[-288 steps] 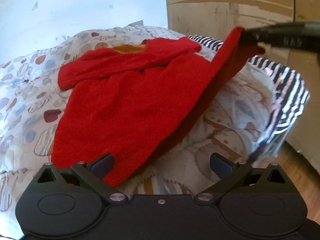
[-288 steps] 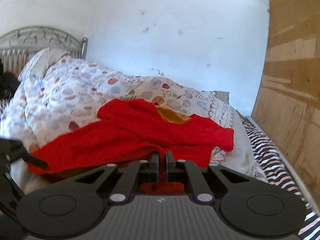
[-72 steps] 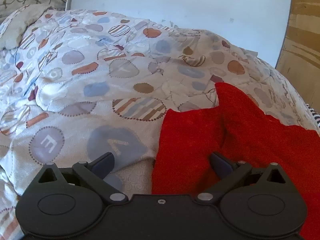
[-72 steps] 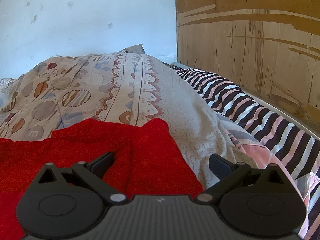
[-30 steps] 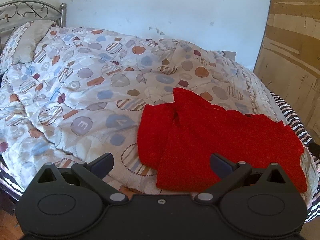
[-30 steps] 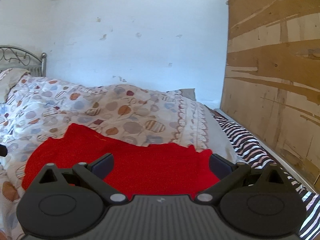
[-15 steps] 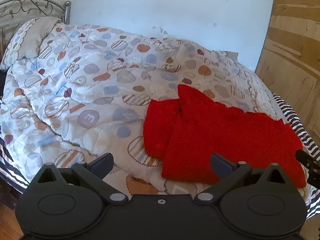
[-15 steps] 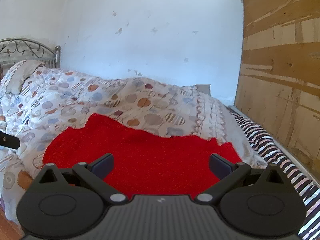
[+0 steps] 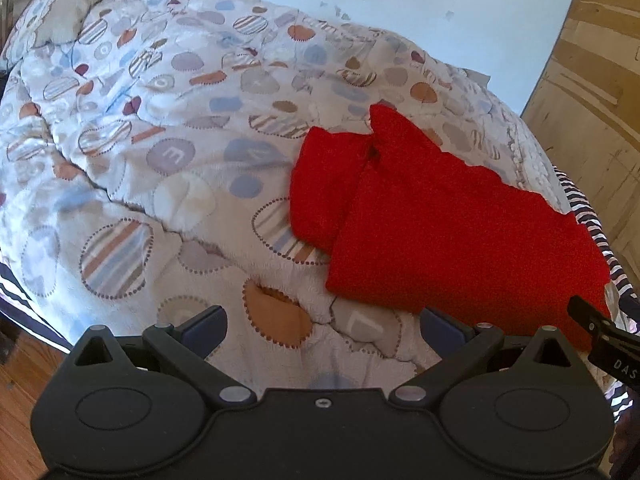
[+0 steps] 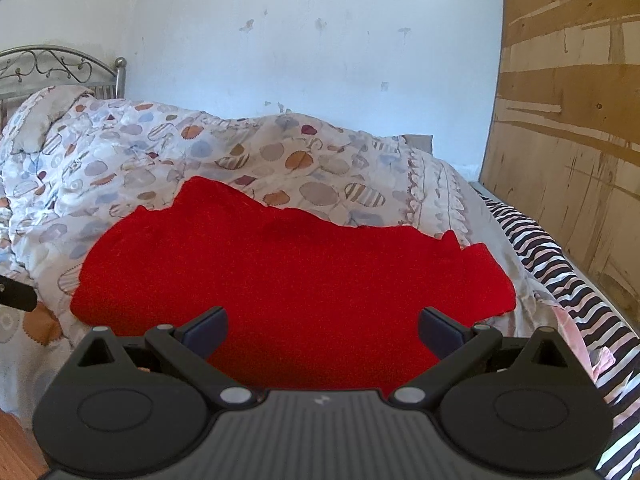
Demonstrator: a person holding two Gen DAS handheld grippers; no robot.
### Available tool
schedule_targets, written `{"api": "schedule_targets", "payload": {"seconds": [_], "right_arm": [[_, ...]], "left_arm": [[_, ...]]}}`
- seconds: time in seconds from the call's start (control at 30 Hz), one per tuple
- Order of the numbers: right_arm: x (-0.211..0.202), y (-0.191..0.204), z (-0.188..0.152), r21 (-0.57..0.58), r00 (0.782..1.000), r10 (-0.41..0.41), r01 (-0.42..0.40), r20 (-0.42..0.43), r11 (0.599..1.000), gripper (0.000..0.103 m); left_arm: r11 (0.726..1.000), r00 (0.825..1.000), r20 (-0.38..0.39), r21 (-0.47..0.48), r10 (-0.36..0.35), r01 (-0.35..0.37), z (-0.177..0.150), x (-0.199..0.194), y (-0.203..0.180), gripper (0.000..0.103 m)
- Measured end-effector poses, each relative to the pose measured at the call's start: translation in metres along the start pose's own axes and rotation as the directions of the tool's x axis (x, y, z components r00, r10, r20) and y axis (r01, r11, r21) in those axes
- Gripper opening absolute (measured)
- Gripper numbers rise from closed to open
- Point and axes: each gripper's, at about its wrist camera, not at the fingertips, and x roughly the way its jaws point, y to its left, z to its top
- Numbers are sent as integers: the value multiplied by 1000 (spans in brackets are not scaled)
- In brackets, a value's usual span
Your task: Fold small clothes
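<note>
**Red garment lies folded on the quilt, both grippers released**

Your red garment [image 10: 296, 276] lies flat and folded on the patterned quilt [image 9: 168, 152], near the bed's edge closest to you. From the left wrist view it [image 9: 448, 232] shows as a wide slab with a narrower folded panel sticking out from under its left side. Its far edge is uneven, with a small peak. The fabric looks fuzzy and plain.

Your left gripper [image 9: 322, 326] hovers over bare quilt just beside the garment's near left corner, its fingers spread wide and holding nothing. Your right gripper [image 10: 322, 328] hangs above the garment's near edge, fingers likewise spread apart and empty. Its tip also shows at the right edge of the left wrist view.

A striped sheet [image 10: 560, 280] runs along the right side of the bed, beside a wooden panel [image 10: 572, 140]. Behind stands a pale, spotted wall [image 10: 300, 52], with a metal headboard [image 10: 52, 66] and a pillow [image 10: 40, 112] at the far left. Wood floor [image 9: 20, 376] shows at the bottom left.
</note>
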Motion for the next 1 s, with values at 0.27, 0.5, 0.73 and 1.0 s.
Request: {"api": "schedule_targets", "payload": {"seconds": [0.27, 0.5, 0.73, 1.0], "right_arm": [[21, -4, 2, 0, 1000, -9, 9, -1, 1000, 103], [43, -1, 4, -2, 1000, 8, -8, 14, 1000, 103], [65, 0, -15, -7, 1000, 24, -24, -16, 1000, 103], [64, -8, -22, 19, 998, 64, -64, 10, 998, 103]], "left_arm": [[1000, 1000, -30, -7, -5, 5, 3, 18, -1, 102], [1000, 999, -51, -25, -8, 7, 4, 34, 0, 102], [975, 984, -6, -133, -179, 176, 3, 44, 6, 102], [862, 931, 59, -360, -359, 355, -1, 96, 2, 102]]}}
